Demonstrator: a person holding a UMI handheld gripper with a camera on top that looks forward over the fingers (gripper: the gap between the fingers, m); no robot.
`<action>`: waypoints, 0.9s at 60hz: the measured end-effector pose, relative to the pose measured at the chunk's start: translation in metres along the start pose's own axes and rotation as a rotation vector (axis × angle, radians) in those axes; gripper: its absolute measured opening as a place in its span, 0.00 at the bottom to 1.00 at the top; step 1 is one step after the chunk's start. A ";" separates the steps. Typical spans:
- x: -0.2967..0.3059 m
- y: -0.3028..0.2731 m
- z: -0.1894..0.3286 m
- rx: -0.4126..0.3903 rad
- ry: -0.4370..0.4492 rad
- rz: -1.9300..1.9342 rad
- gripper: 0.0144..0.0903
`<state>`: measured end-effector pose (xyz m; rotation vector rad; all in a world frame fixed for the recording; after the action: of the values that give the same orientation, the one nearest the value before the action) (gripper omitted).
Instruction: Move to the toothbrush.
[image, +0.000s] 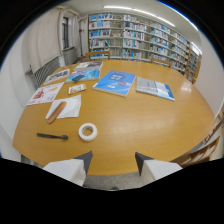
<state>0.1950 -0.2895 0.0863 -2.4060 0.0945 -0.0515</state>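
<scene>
The toothbrush (52, 135) is a slim dark stick lying flat near the front left edge of the round wooden table (145, 120). It lies ahead of my fingers and to their left, with a white tape roll (87, 131) just to its right. My gripper (113, 162) hangs over the table's front edge, open, with nothing between its two fingers (83, 161). It is well apart from the toothbrush.
Beyond the toothbrush, an orange-brown oblong object (54, 111) rests on white paper. Farther back lie a blue booklet (116, 82), an open magazine (155, 88) and several leaflets (46, 93). A wooden chair (202, 150) stands right of the table. Bookshelves (140, 37) line the far wall.
</scene>
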 end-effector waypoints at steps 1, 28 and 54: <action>0.000 0.000 0.000 -0.001 0.001 -0.001 0.92; -0.057 0.020 0.004 -0.028 0.003 -0.013 0.92; -0.180 0.034 0.015 -0.049 -0.027 -0.010 0.93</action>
<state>0.0147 -0.2899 0.0510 -2.4559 0.0724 -0.0217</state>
